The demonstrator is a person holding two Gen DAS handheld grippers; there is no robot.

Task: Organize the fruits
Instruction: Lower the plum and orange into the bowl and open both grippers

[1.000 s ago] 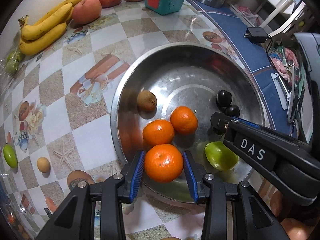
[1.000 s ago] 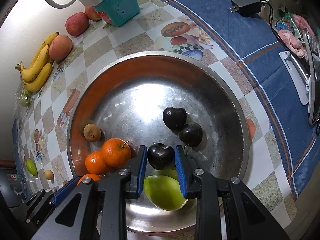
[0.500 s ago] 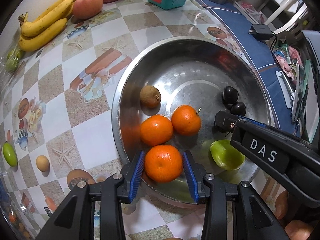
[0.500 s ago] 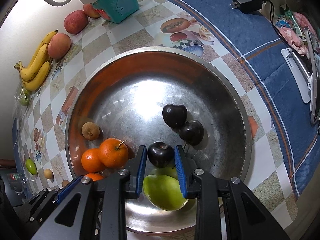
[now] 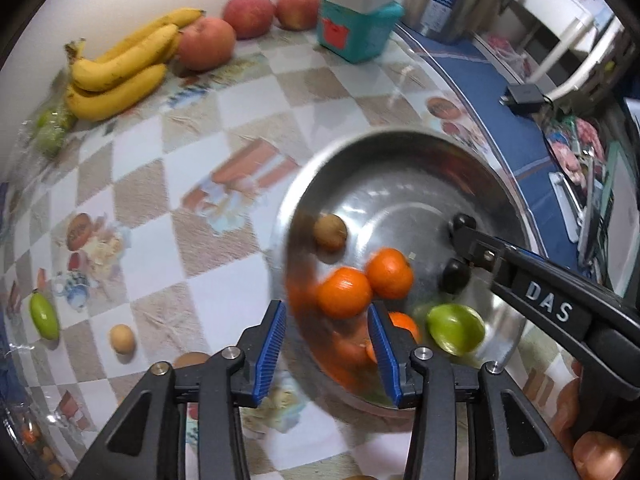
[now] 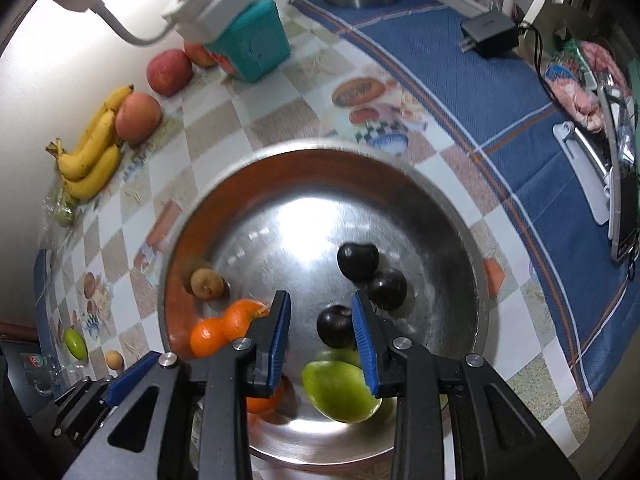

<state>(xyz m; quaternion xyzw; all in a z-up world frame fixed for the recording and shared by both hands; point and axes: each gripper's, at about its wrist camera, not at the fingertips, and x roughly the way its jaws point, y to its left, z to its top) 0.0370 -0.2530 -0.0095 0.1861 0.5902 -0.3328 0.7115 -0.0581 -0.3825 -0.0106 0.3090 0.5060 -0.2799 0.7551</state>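
Jaws of both the left gripper (image 5: 326, 338) and right gripper (image 6: 320, 326) opening, empty, above the steel bowl (image 6: 460, 240).

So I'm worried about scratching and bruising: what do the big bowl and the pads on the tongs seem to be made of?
The bowl looks like polished metal, probably stainless steel: it mirrors the lamp glare and the orange fruit's colour. The pads on the tongs look like blue ribbed rubber or soft plastic, matte with fine ridges, set on black, plastic-looking arms; which of the two I can't tell.
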